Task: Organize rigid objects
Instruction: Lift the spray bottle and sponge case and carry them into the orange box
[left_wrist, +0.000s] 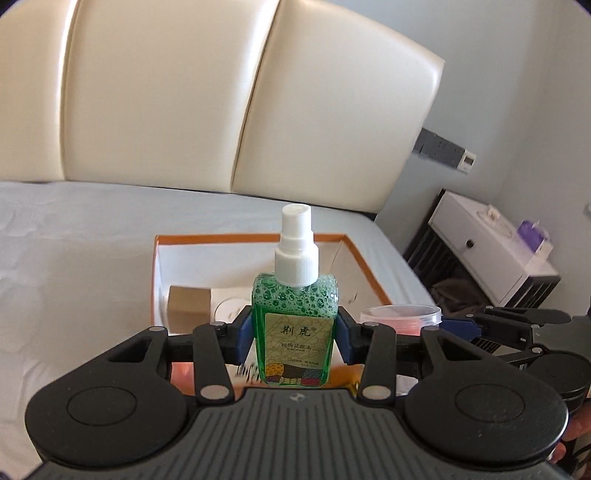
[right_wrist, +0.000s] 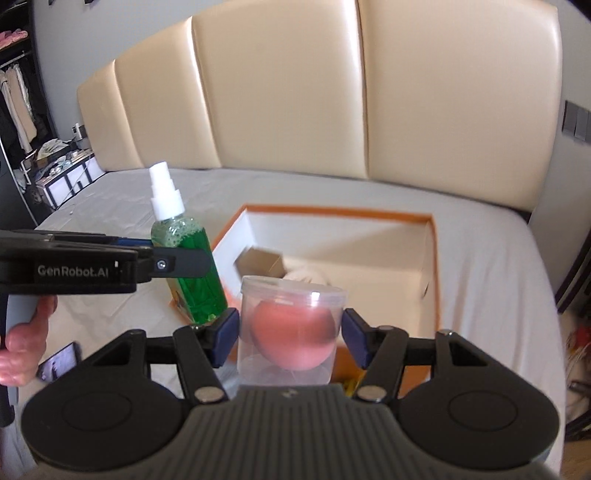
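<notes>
Right now both tools are loaded. The left gripper has its blue pads pressed on the flat sides of the green spray bottle, roughly at label height, with the bottle upright and held above the bed, just near the orange-rimmed box. The right gripper stands moderately wide, its pads against the curved wall of the clear plastic jar, which holds a pink rounded sponge-like thing and hangs over the near edge of the same box.

By my reading the bottle is the heavier of the two: it is nearly full of liquid, foamy at the shoulder, so the weight sits low and sloshes. Its body is smooth, stiff plastic with flat faces and rounded corners; the paper label gives the pads some purchase. Holding at mid-body looks sound; the white pump top is narrow, ribbed and likely to slip or press in.

The jar looks light and thin-walled, glossy and round, so it may flex or squirt out under a hard squeeze; a grip at mid-height, below the lid, suits it.

Inside the white-lined cardboard box lie a small brown carton and something white and round, blurred. The headboard is padded cream leather.
</notes>
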